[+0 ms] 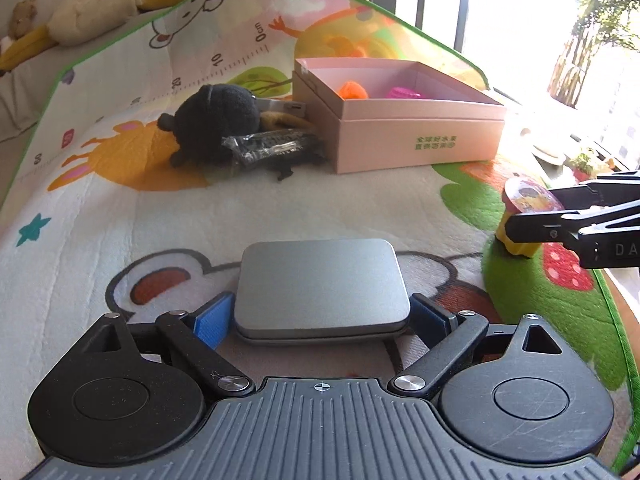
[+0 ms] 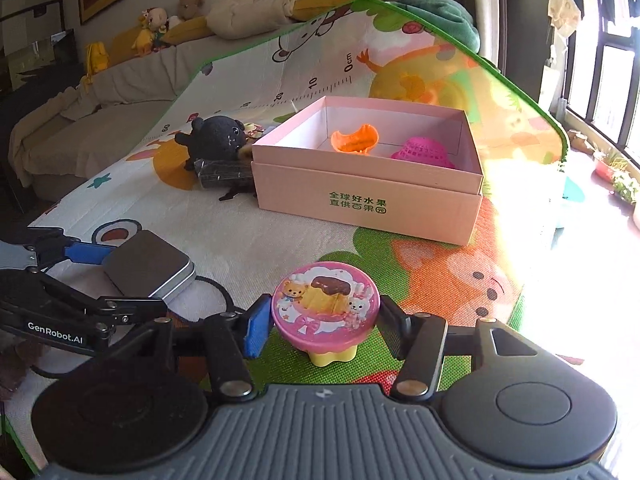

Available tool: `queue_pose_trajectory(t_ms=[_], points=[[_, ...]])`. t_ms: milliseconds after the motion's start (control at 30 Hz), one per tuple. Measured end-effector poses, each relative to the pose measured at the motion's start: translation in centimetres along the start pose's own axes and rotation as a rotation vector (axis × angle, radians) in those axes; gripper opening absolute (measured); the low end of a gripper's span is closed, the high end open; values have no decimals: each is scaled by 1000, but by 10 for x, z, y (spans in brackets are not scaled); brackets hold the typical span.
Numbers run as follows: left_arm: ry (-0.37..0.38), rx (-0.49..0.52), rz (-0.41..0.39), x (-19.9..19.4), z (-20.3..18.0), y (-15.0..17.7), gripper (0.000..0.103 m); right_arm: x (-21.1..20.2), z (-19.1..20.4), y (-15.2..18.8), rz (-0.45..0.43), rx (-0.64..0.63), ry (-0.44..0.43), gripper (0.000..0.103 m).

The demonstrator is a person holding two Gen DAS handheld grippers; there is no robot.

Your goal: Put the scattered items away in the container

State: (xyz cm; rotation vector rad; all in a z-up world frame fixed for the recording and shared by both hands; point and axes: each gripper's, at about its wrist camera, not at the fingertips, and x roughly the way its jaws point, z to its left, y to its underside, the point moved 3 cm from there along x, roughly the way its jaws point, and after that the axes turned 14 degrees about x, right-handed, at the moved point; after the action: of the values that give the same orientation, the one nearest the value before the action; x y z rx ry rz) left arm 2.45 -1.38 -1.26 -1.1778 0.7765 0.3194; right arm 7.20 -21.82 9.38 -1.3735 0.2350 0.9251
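A pink cardboard box (image 1: 416, 136) stands on the play mat, also in the right wrist view (image 2: 360, 200); it holds an orange toy (image 2: 354, 139) and a magenta toy (image 2: 422, 153). My left gripper (image 1: 320, 316) has its blue pads against both sides of a grey metal tin (image 1: 320, 280), which lies on the mat. My right gripper (image 2: 322, 320) is closed around a pink-lidded pudding cup (image 2: 325, 302) with a yellow base. The cup also shows in the left wrist view (image 1: 524, 208). A black plush toy (image 1: 216, 120) and a dark plastic packet (image 1: 272, 146) lie left of the box.
The colourful play mat (image 1: 280, 208) has a green border and slopes up behind the box. A sofa with stuffed toys (image 2: 160, 40) lies at the back left. A bright window and potted plants (image 2: 616, 176) are on the right.
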Motion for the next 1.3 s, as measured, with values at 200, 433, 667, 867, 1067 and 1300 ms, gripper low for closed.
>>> queue_pose_trajectory(t_ms=[200, 433, 667, 867, 1067, 1300], points=[[-17, 15, 13, -1, -11, 3, 101, -17, 5, 16, -23, -40, 12, 57], [-39, 32, -17, 13, -18, -8, 102, -11, 11, 15, -70, -107, 66, 76], [-47, 57, -44, -7, -26, 1, 95, -21, 5, 18, -41, -75, 89, 56], [-50, 100, -108, -39, -37, -3, 95, -48, 2, 15, -73, -67, 68, 56], [-8, 167, -188, -59, -49, -34, 95, -67, 4, 3, -72, -82, 35, 56], [-51, 230, -287, -34, -35, -105, 95, -68, -8, -53, -119, -8, 22, 56]])
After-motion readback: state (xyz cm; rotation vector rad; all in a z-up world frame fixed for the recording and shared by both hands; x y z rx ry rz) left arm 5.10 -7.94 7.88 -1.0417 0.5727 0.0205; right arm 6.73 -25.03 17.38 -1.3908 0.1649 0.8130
